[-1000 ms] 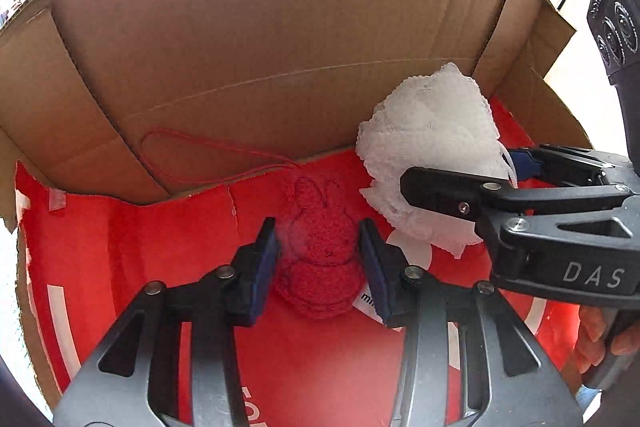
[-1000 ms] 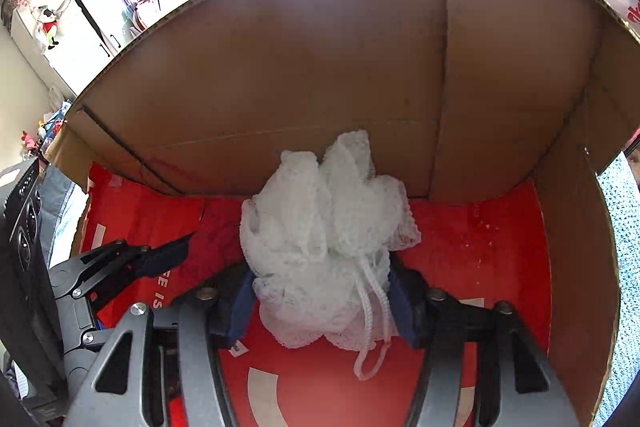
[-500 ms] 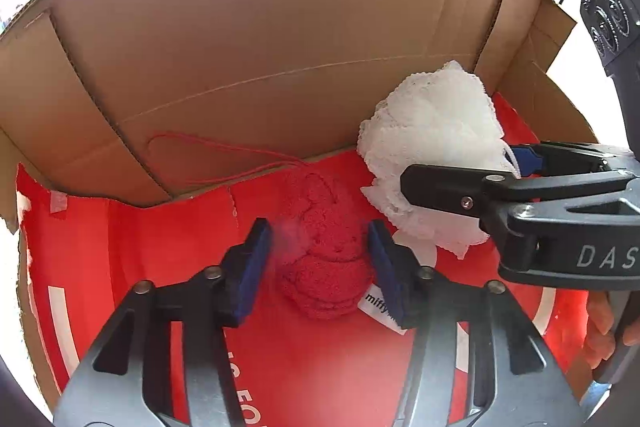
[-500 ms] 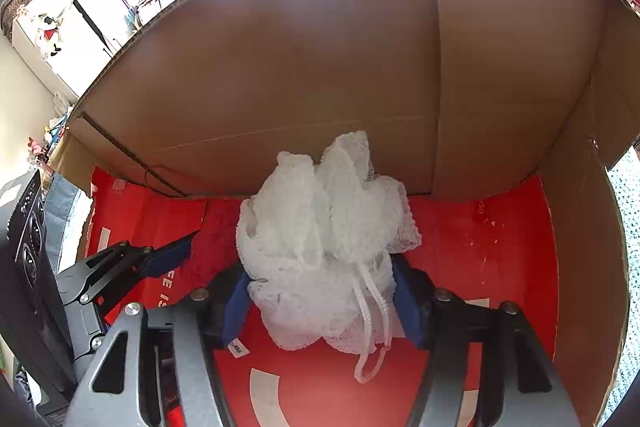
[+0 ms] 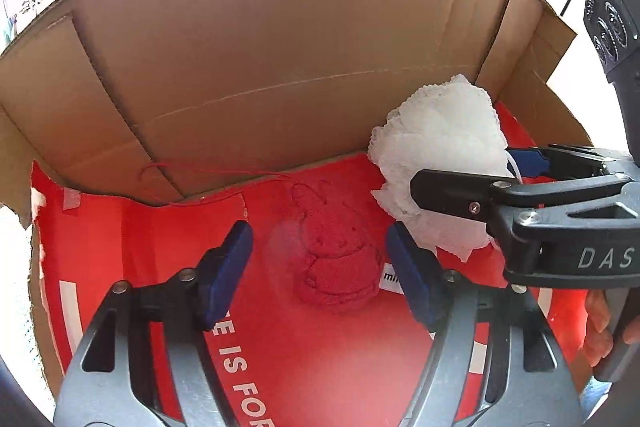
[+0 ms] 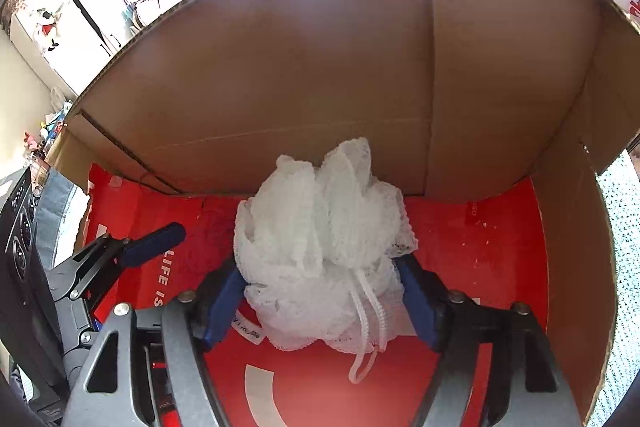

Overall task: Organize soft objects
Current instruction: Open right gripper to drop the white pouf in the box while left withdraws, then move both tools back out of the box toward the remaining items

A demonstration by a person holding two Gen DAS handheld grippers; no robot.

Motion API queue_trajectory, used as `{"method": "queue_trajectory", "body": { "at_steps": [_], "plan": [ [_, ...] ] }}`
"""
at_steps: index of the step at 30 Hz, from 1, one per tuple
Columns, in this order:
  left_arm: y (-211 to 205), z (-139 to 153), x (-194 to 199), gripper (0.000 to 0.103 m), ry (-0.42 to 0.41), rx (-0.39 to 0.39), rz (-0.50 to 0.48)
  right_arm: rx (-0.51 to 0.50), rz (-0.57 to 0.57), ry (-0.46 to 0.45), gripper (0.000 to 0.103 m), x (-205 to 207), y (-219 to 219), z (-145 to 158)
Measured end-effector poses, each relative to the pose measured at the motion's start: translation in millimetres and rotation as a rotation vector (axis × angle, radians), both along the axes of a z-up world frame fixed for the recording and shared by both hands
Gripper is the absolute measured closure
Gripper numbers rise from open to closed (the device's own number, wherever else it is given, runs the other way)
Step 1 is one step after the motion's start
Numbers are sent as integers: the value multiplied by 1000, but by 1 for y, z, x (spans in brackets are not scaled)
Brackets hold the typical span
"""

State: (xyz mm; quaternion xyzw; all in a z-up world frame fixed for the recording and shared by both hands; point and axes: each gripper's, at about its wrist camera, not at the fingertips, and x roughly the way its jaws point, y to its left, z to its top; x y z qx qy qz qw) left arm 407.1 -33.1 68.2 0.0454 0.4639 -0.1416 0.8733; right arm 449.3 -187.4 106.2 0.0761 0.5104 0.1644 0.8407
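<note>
Left wrist view: left gripper (image 5: pixel 318 267) jaws opening, clear of fuzzy red knitted rabbit toy (image 5: pixel 334 259) at frame centre.
Right wrist view: right gripper (image 6: pixel 320 301) jaws opening around white mesh bath pouf (image 6: pixel 320 243), lower centre; contact unclear.
Floor: red printed bottom of brown cardboard box (image 6: pixel 320 47).

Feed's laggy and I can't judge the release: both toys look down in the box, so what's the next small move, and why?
Probably lift both claws straight up out of the cardboard box. The red plush bunny lies on the red floor with the opening left claw clear of it on both sides. The white mesh bath pouf also rests there; the right claw is opening but still brushes its mesh, so rise slowly.
</note>
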Motion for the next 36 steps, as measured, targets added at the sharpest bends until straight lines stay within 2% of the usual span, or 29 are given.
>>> {"method": "queue_trajectory", "body": {
  "at_steps": [7,12,19,21,27,30,32,36],
  "plan": [
    [13,13,-4,28,-18,-22,11,4,-11,-15,22,-4,0,17],
    [21,32,-19,19,-44,-57,20,8,-17,-55,15,-18,0,32],
    [43,59,-57,17,-112,-79,33,17,-21,-137,9,-46,0,67],
    [41,57,-70,12,-140,-86,43,17,-16,-168,6,-58,1,76],
    [55,95,-106,12,-267,-106,64,-6,-11,-294,2,-106,-1,103],
    [62,112,-129,6,-342,-115,69,-21,-12,-367,0,-134,-6,121],
    [53,123,-133,6,-384,-111,73,-24,-11,-409,0,-153,-9,129],
    [56,134,-165,6,-456,-117,75,-42,-10,-501,0,-192,-17,142]
  ]
}}
